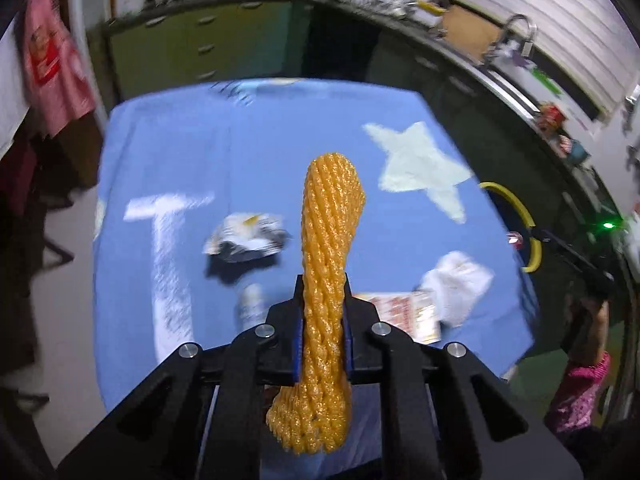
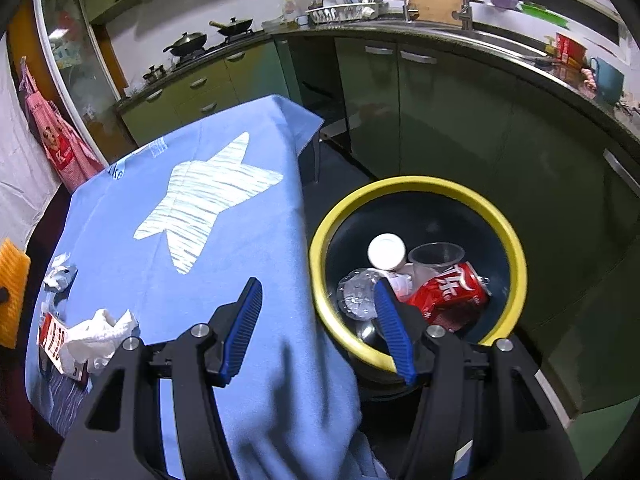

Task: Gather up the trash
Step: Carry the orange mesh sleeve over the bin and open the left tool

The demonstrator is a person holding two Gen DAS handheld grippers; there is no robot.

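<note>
My left gripper [image 1: 322, 300] is shut on an orange foam fruit net [image 1: 330, 216] and holds it upright above the blue table cloth [image 1: 280, 152]. On the cloth lie a crumpled silver-white wrapper [image 1: 246, 236], a white crumpled tissue [image 1: 458, 284] and a red-printed packet [image 1: 404, 314]. My right gripper [image 2: 318, 292] is open and empty, at the table's right edge beside the yellow-rimmed trash bin [image 2: 516, 248]. The bin holds a red can [image 2: 452, 292], a clear cup [image 2: 436, 258], a white-capped bottle [image 2: 386, 252] and a clear plastic bottle [image 2: 356, 292]. The tissue [image 2: 96, 336] and packet [image 2: 52, 338] show in the right wrist view too.
Green kitchen cabinets [image 2: 440, 120] and a counter with a sink [image 2: 472, 12] curve behind the bin. A stove with pans [image 2: 208, 40] stands at the back. A pink apron [image 2: 60, 148] hangs at the left. The bin's rim [image 1: 520, 220] shows off the table's right edge.
</note>
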